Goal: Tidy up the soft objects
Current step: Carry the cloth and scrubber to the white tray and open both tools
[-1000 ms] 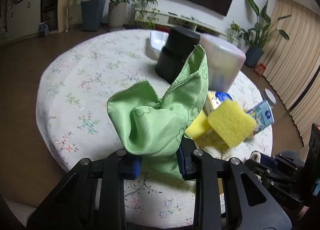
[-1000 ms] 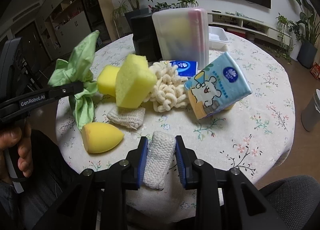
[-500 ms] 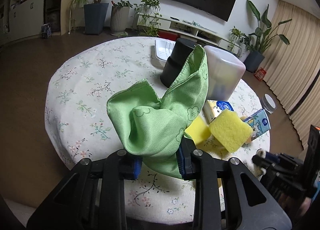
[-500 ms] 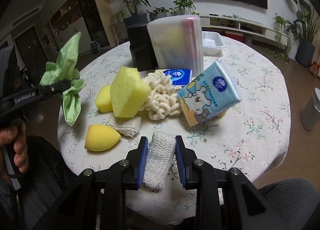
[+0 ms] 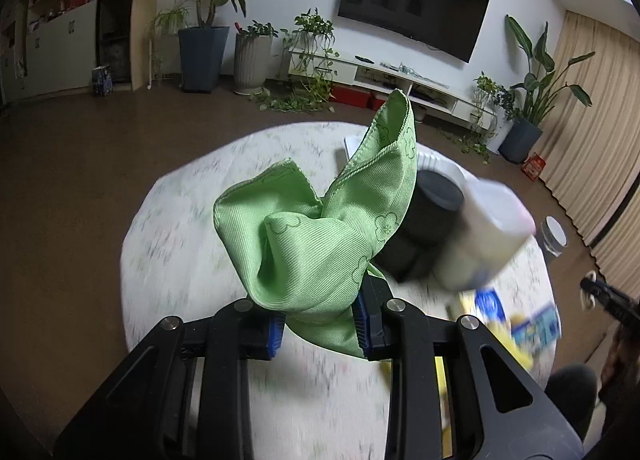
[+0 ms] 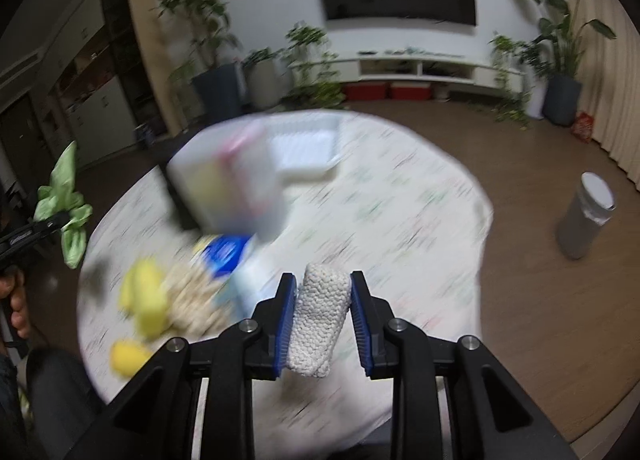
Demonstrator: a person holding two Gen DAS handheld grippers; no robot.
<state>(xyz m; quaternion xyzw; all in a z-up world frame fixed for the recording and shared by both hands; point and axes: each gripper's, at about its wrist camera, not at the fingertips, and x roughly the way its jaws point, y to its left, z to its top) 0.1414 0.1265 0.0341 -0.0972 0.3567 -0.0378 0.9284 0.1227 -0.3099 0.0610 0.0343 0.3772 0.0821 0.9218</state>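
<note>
Now, left gripper (image 5: 320, 324): fingers clamped on the bunched green cloth (image 5: 320, 227), which stands up out of them above the round floral bench (image 5: 168, 260); in the right wrist view the same cloth shows far left, clear of the bench edge.
Middle of bench: black container (image 5: 428, 227) and frosted plastic box (image 5: 484, 236) stand side by side; a white tray (image 6: 304, 147) lies behind them; yellow sponges (image 6: 146, 300) and a blue tissue pack (image 6: 226, 252) lie blurred in front.
Right gripper (image 6: 322, 320): fingers pressed on a white knitted roll (image 6: 318, 324), held above the bench's near edge.
Doing it well: judging by the blur, both loads are in transit; keep both grips firm, carry high enough to clear the standing containers, and release each piece only once it is over its place.
Change from earlier frames: both cameras sit higher and further back; the bench looks smaller; more floor shows; grips unchanged.
</note>
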